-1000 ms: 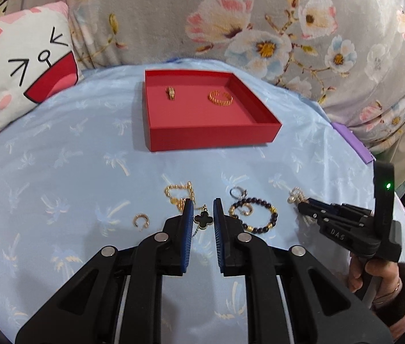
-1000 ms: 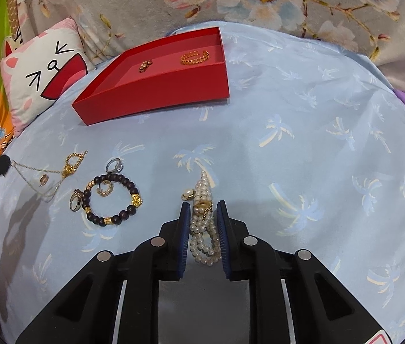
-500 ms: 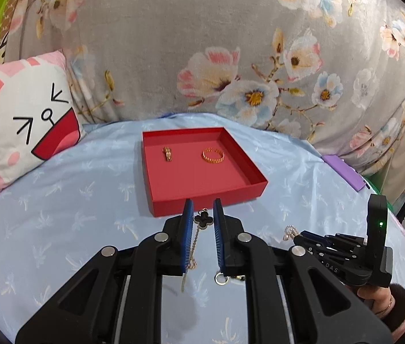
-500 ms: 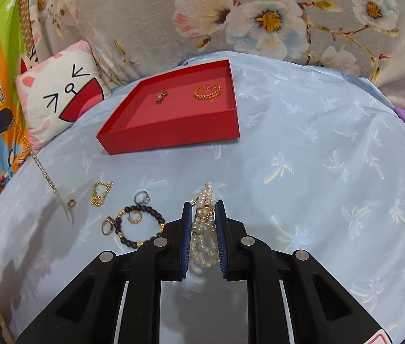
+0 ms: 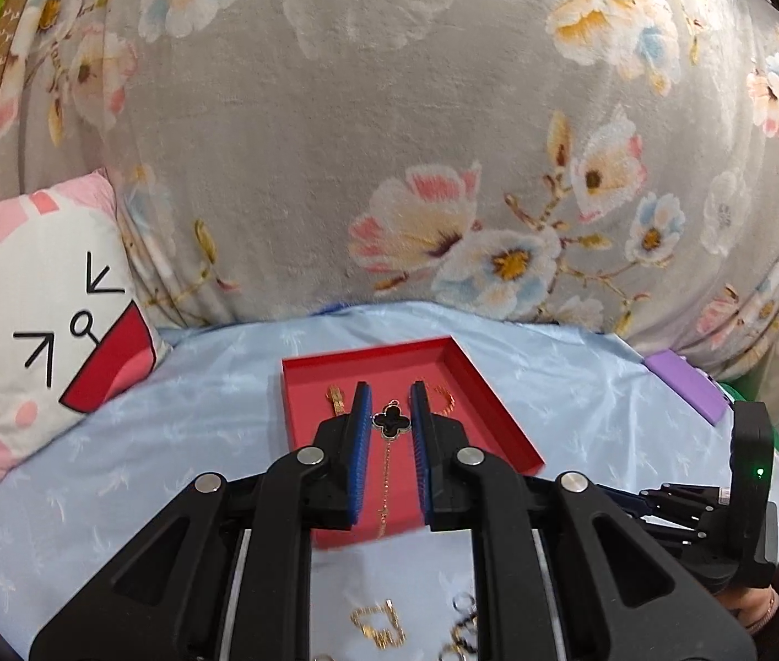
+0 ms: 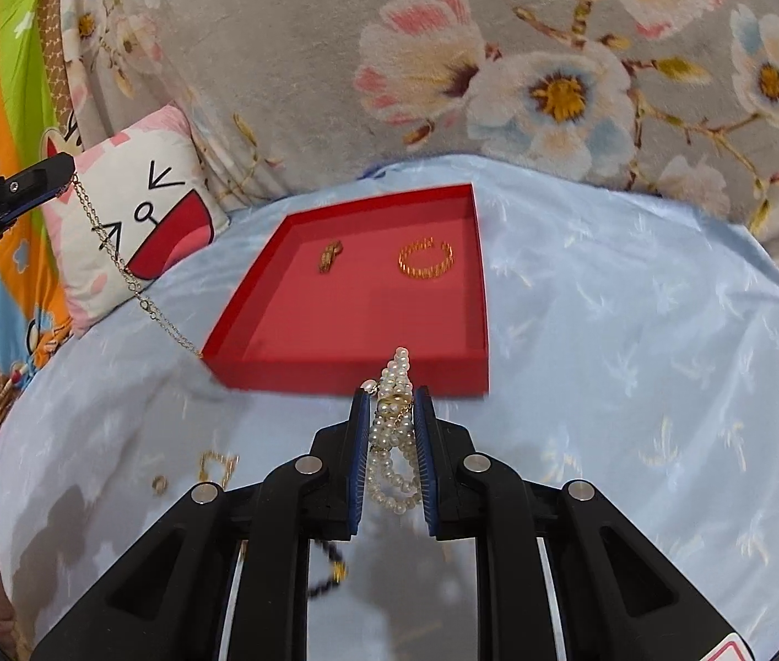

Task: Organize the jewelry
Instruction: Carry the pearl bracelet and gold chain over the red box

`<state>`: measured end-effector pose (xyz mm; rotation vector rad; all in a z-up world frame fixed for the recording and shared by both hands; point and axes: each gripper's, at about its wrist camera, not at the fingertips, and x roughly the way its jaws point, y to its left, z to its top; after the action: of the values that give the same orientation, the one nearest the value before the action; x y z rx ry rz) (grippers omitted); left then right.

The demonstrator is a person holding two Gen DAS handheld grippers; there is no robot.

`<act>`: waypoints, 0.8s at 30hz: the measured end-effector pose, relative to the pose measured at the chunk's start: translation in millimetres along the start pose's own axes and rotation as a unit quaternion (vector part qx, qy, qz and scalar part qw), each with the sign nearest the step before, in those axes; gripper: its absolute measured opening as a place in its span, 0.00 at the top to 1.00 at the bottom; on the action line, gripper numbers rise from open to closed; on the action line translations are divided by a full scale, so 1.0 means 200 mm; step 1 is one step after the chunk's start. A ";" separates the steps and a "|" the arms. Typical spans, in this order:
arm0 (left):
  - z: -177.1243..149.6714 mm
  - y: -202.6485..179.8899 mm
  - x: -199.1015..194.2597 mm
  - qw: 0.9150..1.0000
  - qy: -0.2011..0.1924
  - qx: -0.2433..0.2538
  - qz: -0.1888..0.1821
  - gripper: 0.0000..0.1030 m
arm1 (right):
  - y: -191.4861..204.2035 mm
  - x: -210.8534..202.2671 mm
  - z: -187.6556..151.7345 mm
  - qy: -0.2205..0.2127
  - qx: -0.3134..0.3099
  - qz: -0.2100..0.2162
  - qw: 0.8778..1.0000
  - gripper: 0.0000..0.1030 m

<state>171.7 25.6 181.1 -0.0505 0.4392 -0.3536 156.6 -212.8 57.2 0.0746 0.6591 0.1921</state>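
Observation:
My left gripper (image 5: 389,399) is shut on a black clover pendant (image 5: 389,422) whose thin gold chain (image 5: 385,487) hangs down in front of the red tray (image 5: 505,424). From the right wrist view that chain (image 6: 114,259) dangles from the left gripper (image 6: 61,168) at the far left. My right gripper (image 6: 394,399) is shut on a bunched pearl bracelet (image 6: 392,440), held just short of the red tray's (image 6: 345,374) near wall. Inside the tray lie a gold ring (image 6: 426,259) and a small gold piece (image 6: 330,256).
Loose jewelry stays on the blue sheet below: a gold chain piece (image 5: 378,625), a small gold hoop (image 6: 158,485) and dark beads (image 6: 329,570). A cat-face pillow (image 5: 31,330) leans at the left, a floral blanket (image 5: 389,137) rises behind, and a purple block (image 5: 684,385) lies right.
Both grippers have risen off the sheet with their jewelry and moved toward the red tray; the clover chain and the pearls now hang in the air.

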 end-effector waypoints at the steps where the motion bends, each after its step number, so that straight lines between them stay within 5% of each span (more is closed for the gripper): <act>1: 0.03 0.01 0.04 1.000 -0.003 -0.001 0.001 0.87 | 0.00 0.03 0.04 -0.001 0.001 -0.001 1.000 0.85; 10: 0.14 0.02 0.38 1.000 -0.003 0.015 0.026 0.87 | -0.03 0.39 0.26 0.019 0.008 -0.026 0.999 0.85; 24: 0.12 0.08 0.74 0.999 0.028 -0.014 0.033 0.87 | -0.11 0.73 0.35 0.050 0.031 -0.026 0.998 0.85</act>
<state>312.3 -11.4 140.0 -0.0544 0.5001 -0.2850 315.6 -204.6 20.8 0.1075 0.7665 0.1254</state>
